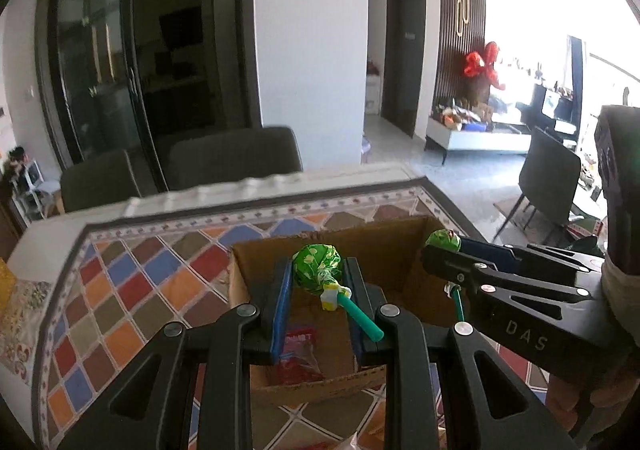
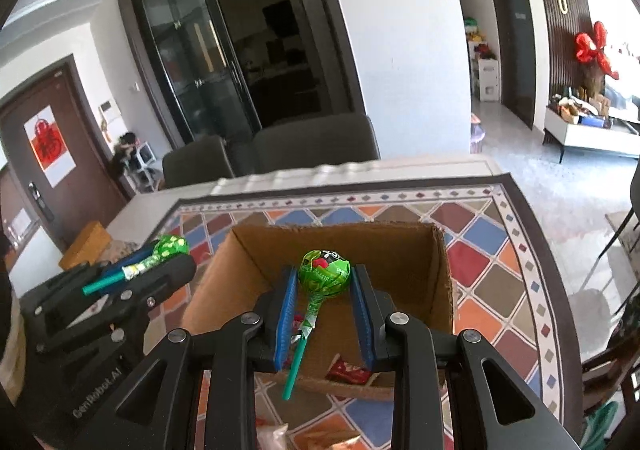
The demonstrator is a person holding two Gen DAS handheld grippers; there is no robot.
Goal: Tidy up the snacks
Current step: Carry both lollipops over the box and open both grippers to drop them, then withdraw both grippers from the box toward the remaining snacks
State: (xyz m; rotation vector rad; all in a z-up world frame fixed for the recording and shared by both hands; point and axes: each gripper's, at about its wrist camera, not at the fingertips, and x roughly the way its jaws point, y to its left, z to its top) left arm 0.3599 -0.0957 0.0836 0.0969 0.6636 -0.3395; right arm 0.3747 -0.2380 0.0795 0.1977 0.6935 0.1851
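My left gripper is shut on a green-wrapped lollipop with a teal stick, held over an open cardboard box. My right gripper is shut on a second green lollipop, also over the box. Each gripper shows in the other's view: the right one at the box's right wall, the left one at the box's left side. Red snack packets lie on the box floor, also seen in the right wrist view.
The box stands on a table with a colourful diamond-patterned cloth. Two dark chairs stand behind the table's far edge. A yellow box sits at the table's left. More packets lie near the front edge.
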